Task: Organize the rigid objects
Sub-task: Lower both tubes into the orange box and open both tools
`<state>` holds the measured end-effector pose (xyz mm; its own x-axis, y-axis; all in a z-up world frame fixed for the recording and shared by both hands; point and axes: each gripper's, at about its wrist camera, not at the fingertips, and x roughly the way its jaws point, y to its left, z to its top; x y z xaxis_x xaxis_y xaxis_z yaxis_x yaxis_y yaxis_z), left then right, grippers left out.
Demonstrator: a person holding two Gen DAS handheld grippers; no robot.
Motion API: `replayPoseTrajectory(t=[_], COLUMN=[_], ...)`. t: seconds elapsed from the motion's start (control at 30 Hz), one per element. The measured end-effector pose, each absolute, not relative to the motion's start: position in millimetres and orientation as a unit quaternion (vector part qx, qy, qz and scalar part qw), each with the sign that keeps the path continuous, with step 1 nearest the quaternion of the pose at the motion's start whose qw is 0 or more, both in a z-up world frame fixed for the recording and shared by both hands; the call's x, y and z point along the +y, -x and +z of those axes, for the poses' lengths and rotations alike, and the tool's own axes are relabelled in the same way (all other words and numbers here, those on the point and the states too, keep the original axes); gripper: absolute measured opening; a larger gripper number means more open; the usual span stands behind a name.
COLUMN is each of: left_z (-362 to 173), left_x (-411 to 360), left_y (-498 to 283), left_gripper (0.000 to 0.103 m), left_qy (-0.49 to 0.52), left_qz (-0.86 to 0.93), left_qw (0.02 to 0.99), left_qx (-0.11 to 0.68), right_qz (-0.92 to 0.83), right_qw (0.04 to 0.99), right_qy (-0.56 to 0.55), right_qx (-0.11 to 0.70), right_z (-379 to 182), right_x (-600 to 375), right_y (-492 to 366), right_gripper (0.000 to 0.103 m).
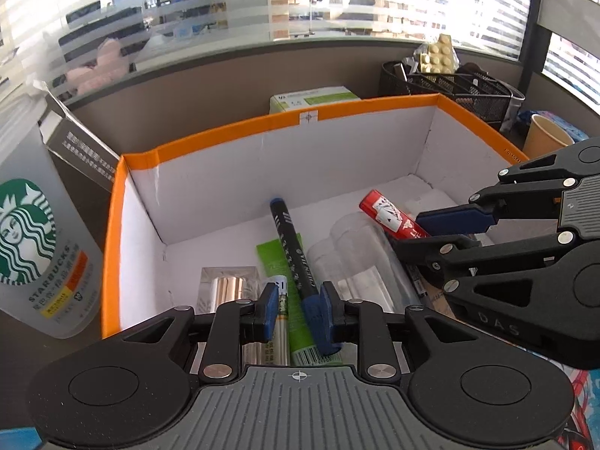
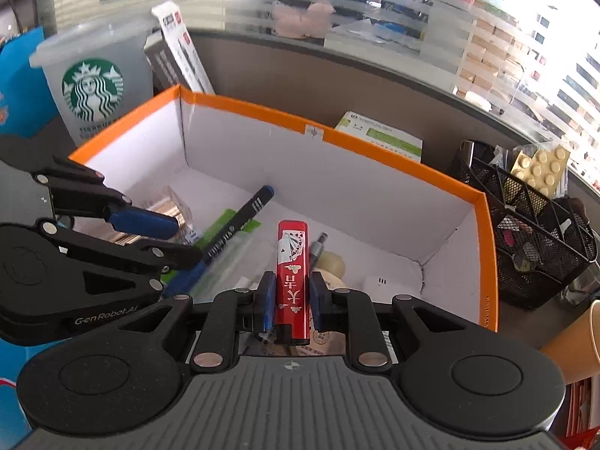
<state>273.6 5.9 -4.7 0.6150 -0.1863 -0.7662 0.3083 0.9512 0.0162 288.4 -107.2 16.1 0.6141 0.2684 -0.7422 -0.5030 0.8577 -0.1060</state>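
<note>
The right gripper (image 2: 289,300) is clamped on a red playing-card box (image 2: 292,273), a slim rectangular carton with a glossy printed face, held upright between the blue pads and projecting forward over the orange-rimmed box (image 2: 483,232). The left gripper (image 1: 296,305) stands a little apart around the blue end of a black marker (image 1: 290,253). The right pad touches the barrel, a gap shows at the left pad, and the grip appears to be loosening rather than firm. The marker is a smooth cylinder with white print, slanting away from the jaws toward the far wall of the box.

Step in hand, as judged: both items are over the box interior, at the placing stage. The marker looks close to being let go. The card box is not yet set down.

Next move, as judged: lower the card box to a bare patch of floor ahead of the right jaws, then release. Keep it clear of the clear plastic tray (image 1: 356,262) just beside the marker.

Under the left jaws lie a green flat packet (image 1: 279,258) and a clear-cased metallic cylinder (image 1: 228,287). The box walls are matt white card with an orange taped rim. Outside it, left of the left gripper, stands a frosted Starbucks cup (image 1: 33,247). Right of the right gripper stands a black wire-mesh organiser (image 2: 525,232).
</note>
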Motion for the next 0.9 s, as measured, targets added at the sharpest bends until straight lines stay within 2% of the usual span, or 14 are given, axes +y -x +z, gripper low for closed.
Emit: replayPoseTrajectory(t=[0.33, 0.43, 0.63, 0.9], left_z=[-8.2, -8.9, -8.9, -5.0], left_x=[4.6, 3.5, 5.3, 6.5], left_y=[-273.8, -273.7, -271.9, -266.3], left_gripper=[0.026, 0.031, 0.036, 0.053], left_qy=[-0.073, -0.077, -0.079, -0.079], left_qz=[-0.128, -0.121, -0.113, -0.104], left_qw=[0.896, 0.898, 0.899, 0.903], left_qx=[0.419, 0.417, 0.415, 0.409], right_qz=[0.211, 0.204, 0.19, 0.18], right_qw=[0.881, 0.882, 0.886, 0.89], right_qy=[0.188, 0.199, 0.193, 0.196], right_qx=[0.378, 0.375, 0.376, 0.371], right_z=[14.2, 12.1, 12.1, 20.7], right_x=[-97.6, -95.7, -102.3, -107.8], right_y=[-285.1, -284.1, -285.1, -275.2], right_gripper=[0.02, 0.024, 0.043, 0.052])
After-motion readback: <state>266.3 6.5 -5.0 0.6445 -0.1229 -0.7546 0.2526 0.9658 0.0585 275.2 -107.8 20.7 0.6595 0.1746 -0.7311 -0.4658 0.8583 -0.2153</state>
